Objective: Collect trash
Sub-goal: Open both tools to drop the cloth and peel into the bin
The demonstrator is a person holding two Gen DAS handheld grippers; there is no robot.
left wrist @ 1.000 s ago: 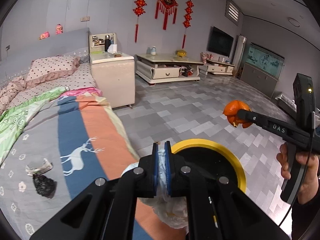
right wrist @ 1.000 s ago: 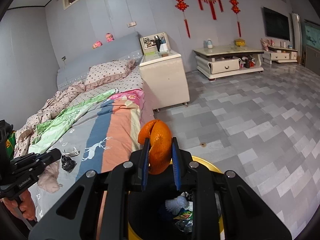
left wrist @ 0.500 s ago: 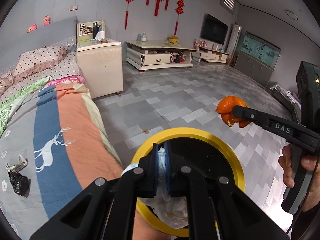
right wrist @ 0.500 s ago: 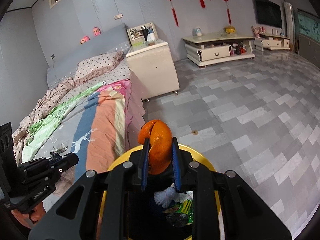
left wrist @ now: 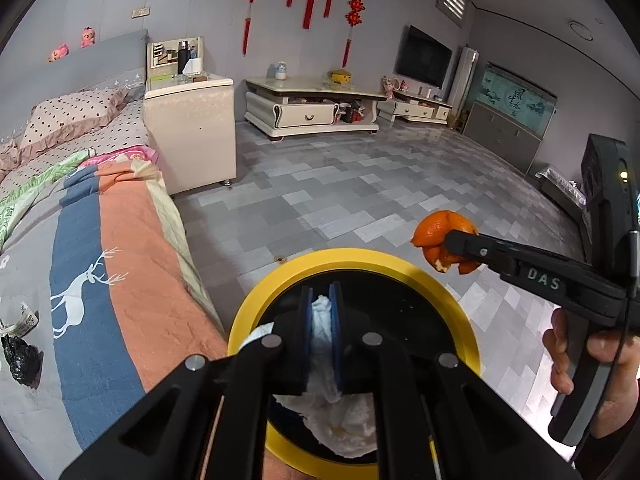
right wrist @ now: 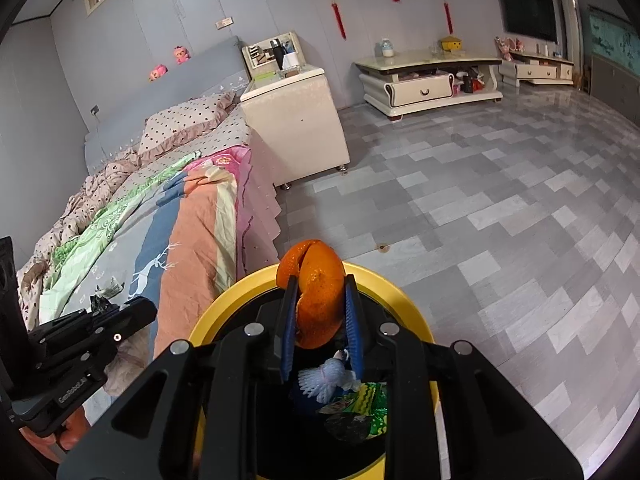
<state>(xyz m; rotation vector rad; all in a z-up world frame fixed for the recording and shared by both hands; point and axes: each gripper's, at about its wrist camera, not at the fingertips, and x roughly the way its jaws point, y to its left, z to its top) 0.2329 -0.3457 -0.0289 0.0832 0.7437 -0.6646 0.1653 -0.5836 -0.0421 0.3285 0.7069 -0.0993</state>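
I have both pieces of trash over the round yellow-rimmed bin [left wrist: 460, 312] with its black liner, which stands on the grey tiled floor [left wrist: 360, 200] just beside the foot of the bed [left wrist: 120, 260], so I judge this to be the drop step.

My left claw [left wrist: 320, 332] is clamped on a crumpled white paper tissue [left wrist: 328, 408]; the blue pads pinch its upper fold, and the rest hangs soft and wrinkled below them, above the near side of the bin's mouth.

My right claw [right wrist: 320, 320] is closed on a curled piece of orange peel [right wrist: 318, 296], dimpled and glossy outside, with ragged torn edges, held above the far rim of the bin.

Down inside the bin I can see a small white ridged plastic piece [right wrist: 326, 376] and a crinkled green printed wrapper [right wrist: 368, 404] already lying at the bottom.

The next move, as I read it, is simply to part each claw while it is over the opening. The peel sits nearer the rim, so I would bring it a little inward first. The tissue is light and may cling to a pad.

More is left on the bed, well away from the bin: a scrunched black plastic bag [left wrist: 20, 364] and a creased scrap of printed paper [left wrist: 22, 322] just beside it on the grey part of the striped deer-print quilt [left wrist: 88, 280].
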